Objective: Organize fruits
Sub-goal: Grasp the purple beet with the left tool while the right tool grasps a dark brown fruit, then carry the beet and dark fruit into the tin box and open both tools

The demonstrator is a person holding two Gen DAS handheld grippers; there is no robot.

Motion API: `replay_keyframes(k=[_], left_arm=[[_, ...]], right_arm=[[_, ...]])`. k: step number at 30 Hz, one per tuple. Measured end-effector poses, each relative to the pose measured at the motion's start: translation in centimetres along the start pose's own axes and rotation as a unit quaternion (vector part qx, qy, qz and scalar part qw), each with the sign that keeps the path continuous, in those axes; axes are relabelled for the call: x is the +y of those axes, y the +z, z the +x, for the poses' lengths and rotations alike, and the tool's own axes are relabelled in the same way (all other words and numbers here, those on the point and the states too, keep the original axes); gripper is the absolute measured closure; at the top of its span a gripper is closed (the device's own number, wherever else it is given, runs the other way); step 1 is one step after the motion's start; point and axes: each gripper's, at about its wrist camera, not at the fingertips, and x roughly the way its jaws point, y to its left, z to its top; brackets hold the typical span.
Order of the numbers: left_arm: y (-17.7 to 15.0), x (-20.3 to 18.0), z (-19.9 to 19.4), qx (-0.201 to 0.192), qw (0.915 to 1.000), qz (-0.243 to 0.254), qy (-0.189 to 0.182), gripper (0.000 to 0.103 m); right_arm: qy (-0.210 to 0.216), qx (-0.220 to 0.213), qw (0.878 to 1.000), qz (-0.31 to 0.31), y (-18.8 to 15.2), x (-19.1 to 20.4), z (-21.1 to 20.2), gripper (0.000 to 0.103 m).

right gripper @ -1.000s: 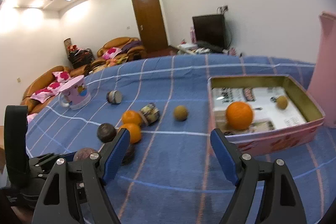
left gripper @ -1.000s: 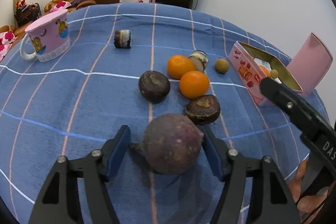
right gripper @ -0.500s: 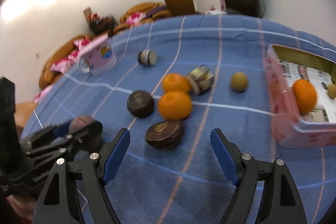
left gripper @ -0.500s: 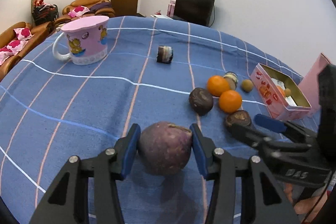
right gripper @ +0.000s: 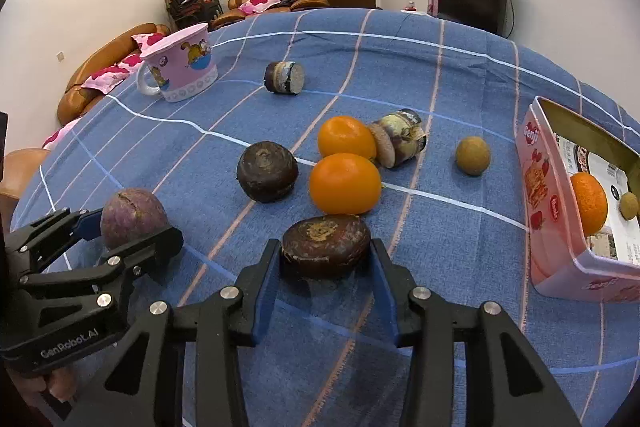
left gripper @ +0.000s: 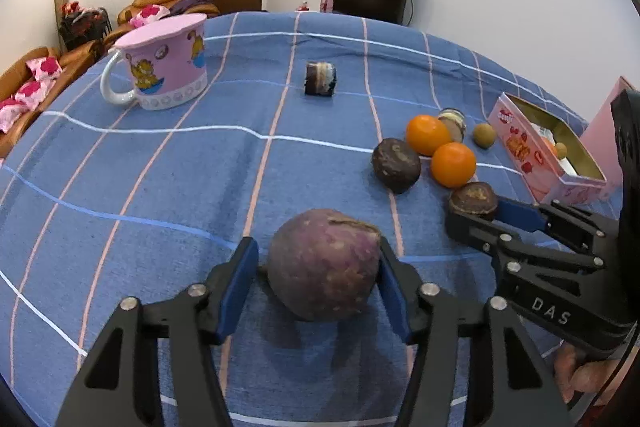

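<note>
My left gripper (left gripper: 318, 279) is shut on a purple round fruit (left gripper: 323, 265), held just above the blue cloth; it also shows in the right wrist view (right gripper: 132, 217). My right gripper (right gripper: 324, 267) has closed around a flat dark brown fruit (right gripper: 326, 245) on the cloth, with both pads at its sides. Another dark brown fruit (right gripper: 267, 171), two oranges (right gripper: 345, 183) (right gripper: 346, 138) and a small tan fruit (right gripper: 473, 155) lie ahead. The pink tin box (right gripper: 560, 247) at the right holds an orange (right gripper: 589, 203) and a small tan fruit (right gripper: 629, 205).
A pink cartoon mug (left gripper: 166, 63) stands far left. A small jar (left gripper: 320, 78) lies on its side at the back, another (right gripper: 402, 143) beside the oranges. The box's pink lid (left gripper: 604, 131) stands behind the box. The cloth-covered table (left gripper: 160, 187) spreads wide.
The left gripper has closed on the purple fruit and drawn back left with it. The right gripper swung left, came down to the flat dark brown fruit and closed around it.
</note>
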Motion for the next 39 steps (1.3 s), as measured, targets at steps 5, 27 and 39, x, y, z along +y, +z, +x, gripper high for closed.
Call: replay_keyframes(k=[5, 27, 39], left_arm=[[0.0, -1.0, 0.1, -0.003, 0.9996, 0.019, 0.023, 0.052], [4.3, -8.2, -0.2, -0.090, 0.9959, 0.006, -0.003, 0.052], [6.5, -15.1, 0.8, -0.108, 0.9926, 0.045, -0.034, 0.052]], right_arm=[[0.026, -0.015, 0.999, 0.017, -0.3, -0.8, -0.9, 0.058], [-0.072, -0.184, 0.979, 0.053, 0.6, -7.8, -9.0, 0.058], [-0.135, -0.201, 0.967, 0.078, 0.2, -13.5, -10.6, 0.058]])
